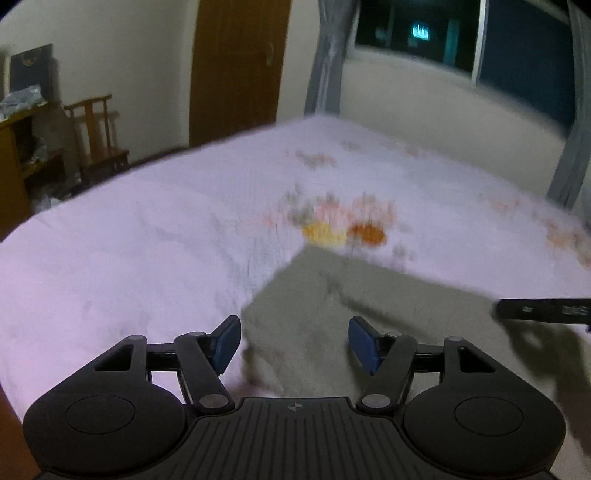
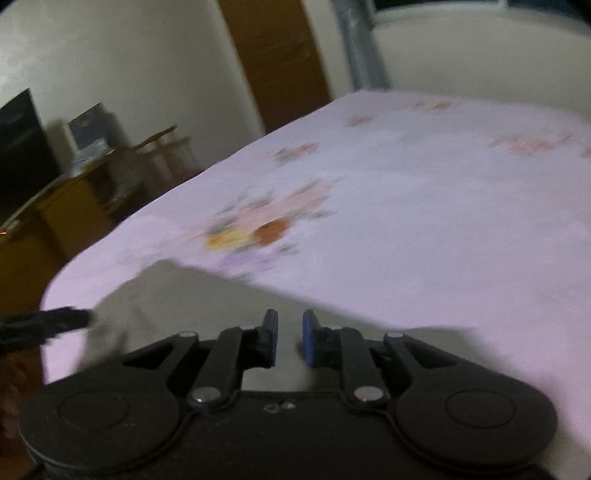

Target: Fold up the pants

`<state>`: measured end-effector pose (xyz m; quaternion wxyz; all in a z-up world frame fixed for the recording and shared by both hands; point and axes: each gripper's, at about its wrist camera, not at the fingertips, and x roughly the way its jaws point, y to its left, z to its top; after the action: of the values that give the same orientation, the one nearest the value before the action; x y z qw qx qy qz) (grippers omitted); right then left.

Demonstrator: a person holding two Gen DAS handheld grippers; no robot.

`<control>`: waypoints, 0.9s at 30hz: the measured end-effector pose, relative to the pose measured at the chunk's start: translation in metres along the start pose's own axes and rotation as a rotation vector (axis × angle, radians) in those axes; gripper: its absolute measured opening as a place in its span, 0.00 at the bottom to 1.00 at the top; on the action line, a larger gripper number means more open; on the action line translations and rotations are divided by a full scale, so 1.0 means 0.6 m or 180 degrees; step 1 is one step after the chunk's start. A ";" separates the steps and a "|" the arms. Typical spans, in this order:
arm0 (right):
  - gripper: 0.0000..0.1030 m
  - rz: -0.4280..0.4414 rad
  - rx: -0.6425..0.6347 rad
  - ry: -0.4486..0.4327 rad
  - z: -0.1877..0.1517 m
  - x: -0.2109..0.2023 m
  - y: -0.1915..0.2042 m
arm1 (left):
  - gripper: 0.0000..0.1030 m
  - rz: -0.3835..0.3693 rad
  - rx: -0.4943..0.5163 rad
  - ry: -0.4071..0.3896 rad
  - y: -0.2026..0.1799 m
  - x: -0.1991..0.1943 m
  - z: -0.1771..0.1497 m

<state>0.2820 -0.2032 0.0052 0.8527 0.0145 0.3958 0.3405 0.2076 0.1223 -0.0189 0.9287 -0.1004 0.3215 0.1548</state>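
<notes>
Grey-olive pants [image 1: 343, 306] lie flat on a pink floral bed sheet [image 1: 129, 240], near its front edge. My left gripper [image 1: 293, 341] is open wide and empty, just above the pants' near left part. In the right wrist view the pants [image 2: 207, 295] lie under my right gripper [image 2: 290, 338], whose blue pads stand a narrow gap apart with nothing between them. The right gripper's tip [image 1: 543, 310] shows at the right edge of the left wrist view; the left gripper's tip [image 2: 48, 323] shows at the left of the right wrist view. Both views are motion-blurred.
The bed sheet [image 2: 424, 221] spreads far ahead and to the right. A wooden chair [image 1: 98, 140] and a desk [image 1: 18, 158] stand left of the bed. A brown door [image 1: 236, 70], grey curtain [image 1: 328, 62] and dark window [image 1: 417, 29] are behind.
</notes>
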 end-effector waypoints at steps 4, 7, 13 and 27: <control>0.06 -0.0148 0.0215 0.0278 -0.011 0.040 -0.010 | 0.69 -0.0084 -0.0174 0.0292 0.027 0.022 -0.021; 0.11 -0.0210 0.0261 -0.0039 -0.011 -0.030 -0.021 | 0.77 0.0042 -0.0063 0.0180 0.028 0.004 -0.026; 0.30 -0.0379 0.0357 -0.0295 -0.054 -0.165 -0.042 | 0.77 -0.0055 -0.0067 0.0143 0.019 -0.037 -0.038; 0.86 -0.1606 0.1781 -0.1628 -0.331 -0.575 -0.215 | 0.95 -0.0534 0.0465 -0.0053 -0.138 -0.128 -0.069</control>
<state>0.0623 -0.5551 0.0605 0.9427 0.2311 0.2404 -0.0124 0.1561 0.0164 0.0046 0.9459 -0.0578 0.3147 0.0535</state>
